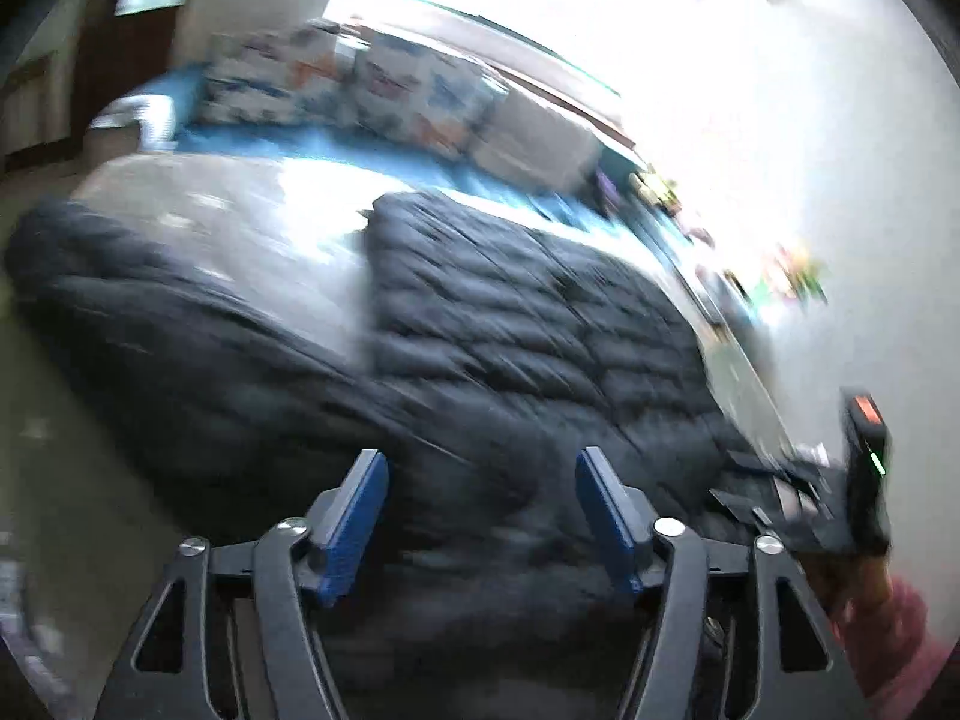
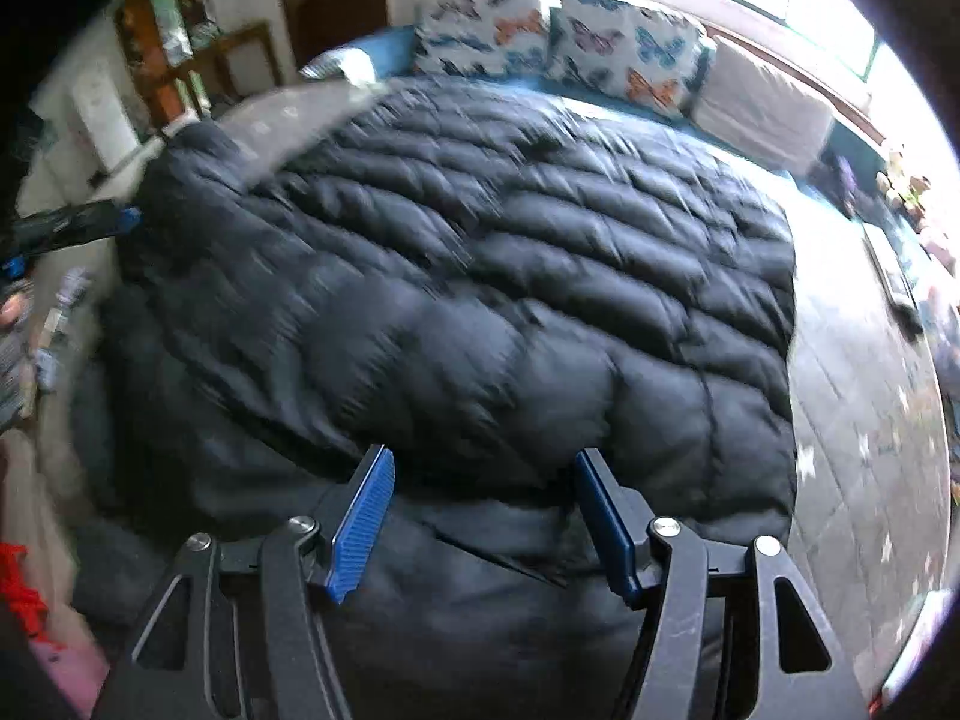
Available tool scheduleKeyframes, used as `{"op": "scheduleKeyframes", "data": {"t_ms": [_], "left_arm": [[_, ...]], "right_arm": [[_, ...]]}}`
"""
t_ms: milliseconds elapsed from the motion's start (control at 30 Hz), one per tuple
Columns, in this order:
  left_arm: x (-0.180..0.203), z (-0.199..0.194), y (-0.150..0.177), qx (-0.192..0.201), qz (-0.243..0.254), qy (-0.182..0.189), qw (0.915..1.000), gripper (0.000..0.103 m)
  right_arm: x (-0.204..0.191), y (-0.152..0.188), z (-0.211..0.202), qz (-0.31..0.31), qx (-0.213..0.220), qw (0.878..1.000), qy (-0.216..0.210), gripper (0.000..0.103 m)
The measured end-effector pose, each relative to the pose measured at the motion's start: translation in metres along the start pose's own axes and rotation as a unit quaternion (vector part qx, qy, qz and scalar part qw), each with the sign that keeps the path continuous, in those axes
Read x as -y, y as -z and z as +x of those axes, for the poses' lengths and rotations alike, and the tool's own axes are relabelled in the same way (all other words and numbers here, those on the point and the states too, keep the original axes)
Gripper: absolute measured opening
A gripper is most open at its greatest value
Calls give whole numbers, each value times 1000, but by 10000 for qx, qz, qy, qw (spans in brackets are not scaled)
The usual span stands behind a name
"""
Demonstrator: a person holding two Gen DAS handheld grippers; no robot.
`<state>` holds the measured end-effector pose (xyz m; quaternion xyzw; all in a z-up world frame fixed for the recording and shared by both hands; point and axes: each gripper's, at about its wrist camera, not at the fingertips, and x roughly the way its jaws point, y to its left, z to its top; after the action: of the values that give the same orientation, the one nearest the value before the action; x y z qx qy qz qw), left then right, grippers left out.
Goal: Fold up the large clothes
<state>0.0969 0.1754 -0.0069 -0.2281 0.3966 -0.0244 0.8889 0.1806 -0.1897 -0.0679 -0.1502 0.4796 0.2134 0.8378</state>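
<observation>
Black puffer jacket [image 2: 480,276] lies spread on the grey bedcover [image 2: 864,396].

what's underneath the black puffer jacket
The black puffer jacket lies on a grey patterned bed cover, with blue bedding beyond it. Anything directly beneath the jacket is hidden.

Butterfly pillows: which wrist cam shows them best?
Right wrist. The butterfly pillows sit fairly sharp behind the black puffer jacket, prints readable. In the left wrist view the pillows are motion-smeared and partly washed out by window glare.
</observation>
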Motion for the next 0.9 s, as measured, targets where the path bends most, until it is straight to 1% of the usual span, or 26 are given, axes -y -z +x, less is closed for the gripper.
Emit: {"op": "scheduleKeyframes", "data": {"t_ms": [67, 133, 167, 200, 233, 267, 367, 400, 433, 467, 500, 567, 600, 667, 700, 767, 800, 833, 867, 900], "left_arm": [[-34, -13, -15, 249, -462, -441, 9976, 77], [-74, -20, -30, 417, -1009, -786, 9909, 77], [-95, -21, -37, 478, -1307, -976, 9855, 77], [-115, -22, -43, 520, -1583, -1152, 9793, 77], [-139, -21, -48, 533, -1909, -1312, 9713, 77], [-164, -19, -53, 540, -2296, -1422, 9613, 77], [-212, -16, -60, 582, -2915, -1563, 9419, 77], [-224, -14, -60, 607, -3030, -1607, 9374, 77], [-238, -11, -63, 590, -3173, -1671, 9316, 77], [-251, -7, -65, 559, -3318, -1653, 9271, 77], [-259, -4, -66, 531, -3395, -1605, 9253, 77], [-277, 4, -70, 477, -3583, -1520, 9199, 77], [-284, 7, -70, 454, -3645, -1524, 9175, 77], [-296, 13, -71, 453, -3750, -1394, 9153, 77], [-303, 16, -71, 463, -3815, -1326, 9136, 76], [-313, 20, -72, 629, -3881, -1235, 9112, 75], [-318, 24, -76, 670, -3871, -1183, 9119, 71], [-321, 28, -78, 676, -3849, -1151, 9132, 64], [-324, 31, -79, 656, -3849, -1122, 9138, 52], [-326, 36, -81, 640, -3867, -1122, 9131, 44]], "right_arm": [[-15, -10, -11, -227, 180, 9995, -148, 68], [-32, -22, -13, -391, 244, 9978, -468, 68], [-40, -28, -10, -449, 204, 9964, -696, 68], [-47, -32, -6, -498, 175, 9952, -822, 68], [-54, -37, -1, -573, 153, 9945, -868, 68], [-60, -40, 6, -655, 129, 9939, -876, 68], [-79, -46, 30, -848, 12, 9915, -983, 68], [-81, -47, 37, -840, -70, 9909, -1050, 68], [-85, -45, 48, -851, -242, 9898, -1113, 68], [-89, -44, 53, -884, -360, 9895, -1088, 68], [-93, -42, 61, -986, -464, 9890, -1001, 68], [-97, -44, 58, -1048, -455, 9887, -970, 68], [-97, -47, 54, -999, -443, 9888, -1016, 68], [-100, -55, 41, -968, -255, 9873, -1234, 68], [-102, -59, 39, -986, -191, 9868, -1268, 68], [-110, -64, 39, -1083, -92, 9849, -1347, 68], [-114, -65, 45, -1134, -123, 9840, -1366, 68], [-117, -65, 53, -1160, -212, 9835, -1369, 68], [-120, -63, 65, -1174, -353, 9834, -1340, 68], [-121, -60, 70, -1177, -412, 9833, -1325, 68]]}}
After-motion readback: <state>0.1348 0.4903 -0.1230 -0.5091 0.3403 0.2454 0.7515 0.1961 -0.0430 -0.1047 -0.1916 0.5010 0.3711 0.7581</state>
